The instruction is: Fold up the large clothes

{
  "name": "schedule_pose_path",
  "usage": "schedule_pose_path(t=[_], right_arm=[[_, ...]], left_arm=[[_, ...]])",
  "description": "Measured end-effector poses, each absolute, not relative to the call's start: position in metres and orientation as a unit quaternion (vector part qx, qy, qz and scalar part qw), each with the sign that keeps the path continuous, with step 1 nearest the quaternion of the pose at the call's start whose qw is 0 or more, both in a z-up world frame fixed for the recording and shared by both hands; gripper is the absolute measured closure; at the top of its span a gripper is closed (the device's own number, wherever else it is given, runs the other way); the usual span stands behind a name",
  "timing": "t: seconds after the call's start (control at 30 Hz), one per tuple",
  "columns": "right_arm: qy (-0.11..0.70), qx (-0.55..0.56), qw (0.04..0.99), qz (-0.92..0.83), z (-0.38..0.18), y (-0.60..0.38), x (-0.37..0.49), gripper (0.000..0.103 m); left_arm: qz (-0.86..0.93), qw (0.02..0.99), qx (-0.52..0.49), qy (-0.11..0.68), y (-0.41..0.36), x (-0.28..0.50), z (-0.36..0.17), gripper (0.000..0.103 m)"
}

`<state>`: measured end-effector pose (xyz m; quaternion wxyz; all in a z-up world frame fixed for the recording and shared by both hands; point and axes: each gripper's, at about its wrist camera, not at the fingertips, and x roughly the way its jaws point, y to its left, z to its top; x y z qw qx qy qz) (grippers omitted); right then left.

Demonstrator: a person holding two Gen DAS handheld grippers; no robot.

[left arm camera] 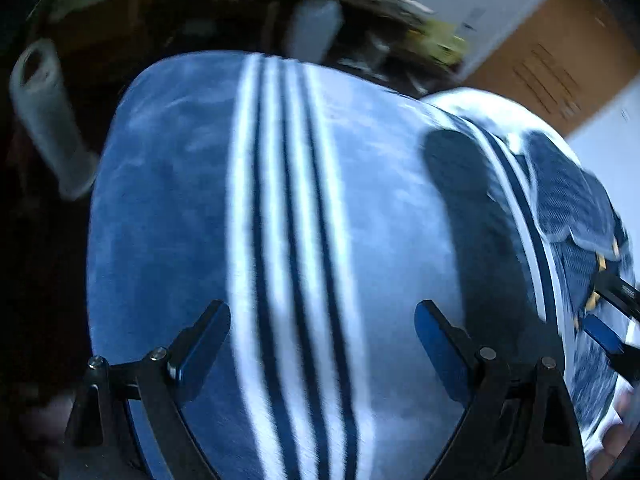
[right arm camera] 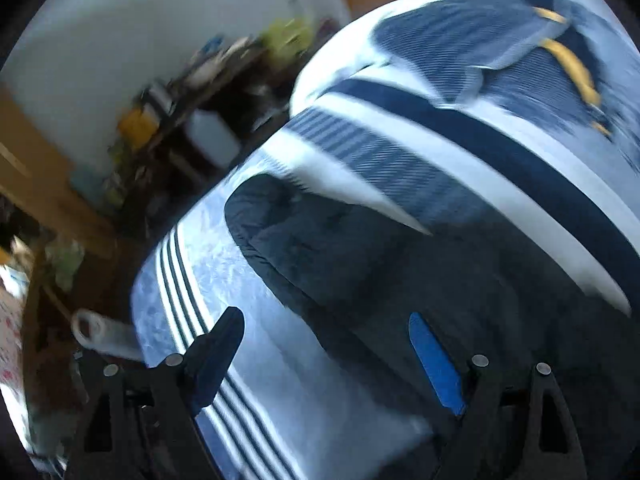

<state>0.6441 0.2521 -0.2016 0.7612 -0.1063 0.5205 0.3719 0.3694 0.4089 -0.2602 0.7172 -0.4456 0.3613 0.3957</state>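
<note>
A dark garment (right arm camera: 360, 264) lies on a bed cover that is blue with white and dark stripes (left arm camera: 280, 200). In the left wrist view the dark garment (left arm camera: 464, 208) is right of the stripes. A finely striped navy and white garment with yellow trim (right arm camera: 512, 60) lies beyond it, and shows at the right edge in the left wrist view (left arm camera: 568, 200). My left gripper (left arm camera: 320, 340) hangs open above the cover's stripes, holding nothing. My right gripper (right arm camera: 326, 356) is open over the near edge of the dark garment, its jaws empty. Both views are blurred by motion.
A paper towel roll (left arm camera: 44, 120) stands off the bed's left side, also seen low left in the right wrist view (right arm camera: 104, 336). A cluttered dark shelf (right arm camera: 192, 100) and a cardboard box (left arm camera: 552, 60) stand beyond the bed against a white wall.
</note>
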Motion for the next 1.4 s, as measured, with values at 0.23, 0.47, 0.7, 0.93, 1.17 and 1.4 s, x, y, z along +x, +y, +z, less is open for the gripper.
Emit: schedule_pose_path(t=[0.23, 0.47, 0.7, 0.93, 1.17, 1.4], right_arm=[[0.506, -0.228, 0.736, 0.388, -0.274, 0.407, 0.639, 0.016], [0.488, -0.310, 0.743, 0.337, -0.342, 0.477, 0.642, 0.025], [0.471, -0.215, 0.785, 0.340, -0.274, 0.438, 0.648, 0.097], [0.406, -0.027, 0.850, 0.334, -0.103, 0.263, 0.624, 0.097], [0.339, 0.069, 0.897, 0.276, -0.001, 0.052, 0.567, 0.097], [0.349, 0.141, 0.907, 0.189, -0.020, -0.125, 0.547, 0.097]], left_arm=[[0.421, 0.686, -0.482, 0.347, 0.439, 0.344, -0.273, 0.010], [0.417, 0.689, -0.476, 0.353, 0.443, 0.340, -0.274, 0.010], [0.398, 0.708, -0.474, 0.340, 0.439, 0.354, -0.266, 0.010], [0.308, 0.801, -0.416, 0.301, 0.373, 0.398, -0.222, 0.010], [0.099, 0.898, -0.312, 0.293, 0.259, 0.440, -0.180, 0.010], [0.004, 0.940, -0.148, 0.309, 0.134, 0.463, -0.182, 0.010]])
